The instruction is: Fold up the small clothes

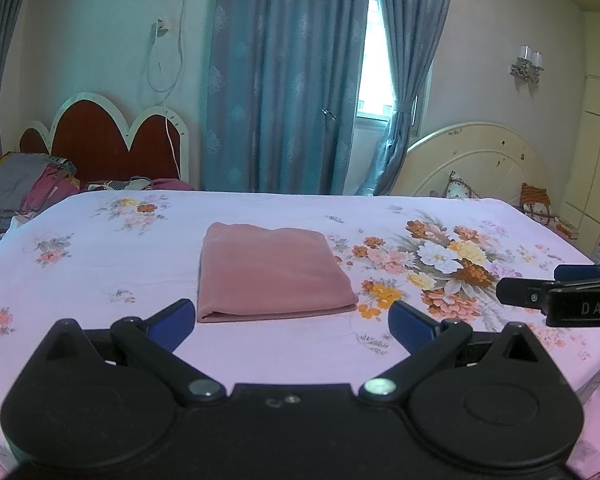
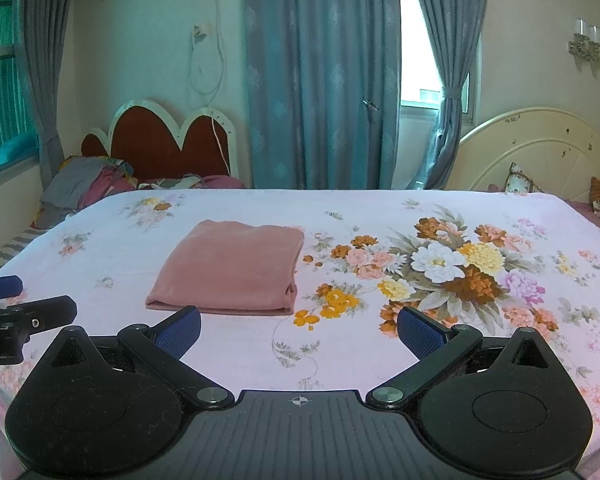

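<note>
A pink garment (image 1: 272, 272) lies folded into a neat rectangle on the floral bedsheet (image 1: 100, 272); the right wrist view shows the same garment (image 2: 228, 268) left of centre. My left gripper (image 1: 292, 322) is open just in front of its near edge, nothing between the blue pads. My right gripper (image 2: 300, 330) is open too, hovering over bare sheet to the right of the garment's near corner. The right gripper's fingertip (image 1: 520, 292) shows at the right edge of the left wrist view, and the left gripper's fingertip (image 2: 40, 316) at the left edge of the right wrist view.
A large flower print (image 2: 452, 272) covers the sheet to the right of the garment. Piled clothes (image 1: 28, 192) lie beyond the bed's far left corner by a red headboard (image 1: 108, 140). Blue curtains (image 1: 284, 80) and a cream headboard (image 1: 480, 160) stand behind.
</note>
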{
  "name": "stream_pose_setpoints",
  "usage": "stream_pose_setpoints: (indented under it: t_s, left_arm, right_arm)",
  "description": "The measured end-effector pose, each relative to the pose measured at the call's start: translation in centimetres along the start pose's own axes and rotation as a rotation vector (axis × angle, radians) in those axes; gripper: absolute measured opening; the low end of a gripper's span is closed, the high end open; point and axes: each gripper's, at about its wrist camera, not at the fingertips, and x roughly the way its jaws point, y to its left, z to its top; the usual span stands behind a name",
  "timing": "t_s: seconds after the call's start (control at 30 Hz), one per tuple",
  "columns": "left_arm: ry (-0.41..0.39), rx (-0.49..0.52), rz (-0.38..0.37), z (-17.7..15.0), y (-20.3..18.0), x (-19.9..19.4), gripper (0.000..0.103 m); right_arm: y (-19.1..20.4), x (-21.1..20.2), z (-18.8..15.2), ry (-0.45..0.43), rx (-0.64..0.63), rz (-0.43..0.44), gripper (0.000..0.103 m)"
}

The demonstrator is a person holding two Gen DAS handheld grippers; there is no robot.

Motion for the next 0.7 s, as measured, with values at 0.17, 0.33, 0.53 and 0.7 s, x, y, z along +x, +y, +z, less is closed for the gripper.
stream_pose_setpoints:
  t_s: [0.17,0.33,0.53,0.7]
  left_arm:
    - [-0.001,-0.001,0.001,-0.05,-0.19,0.02,0.103]
    - [-0.001,0.008,0.003,-0.06,-0.15,0.01,0.103]
    - [0.002,0.008,-0.003,-0.12,-0.39,0.03,0.103]
    - [-0.002,0.015,-0.005,-0.25,-0.45,-0.02,0.102]
  right_arm:
    - [-0.06,0.01,-0.04,0.000,-0.004,0.000,0.103]
    - [-0.08,0.03,-0.15,-0.001,-0.004,0.003,0.103]
    - [0.01,0.03,-0.28,0.002,-0.007,0.006,0.103]
    - [0.04,0.09,-0.45,0.007,-0.016,0.015,0.103]
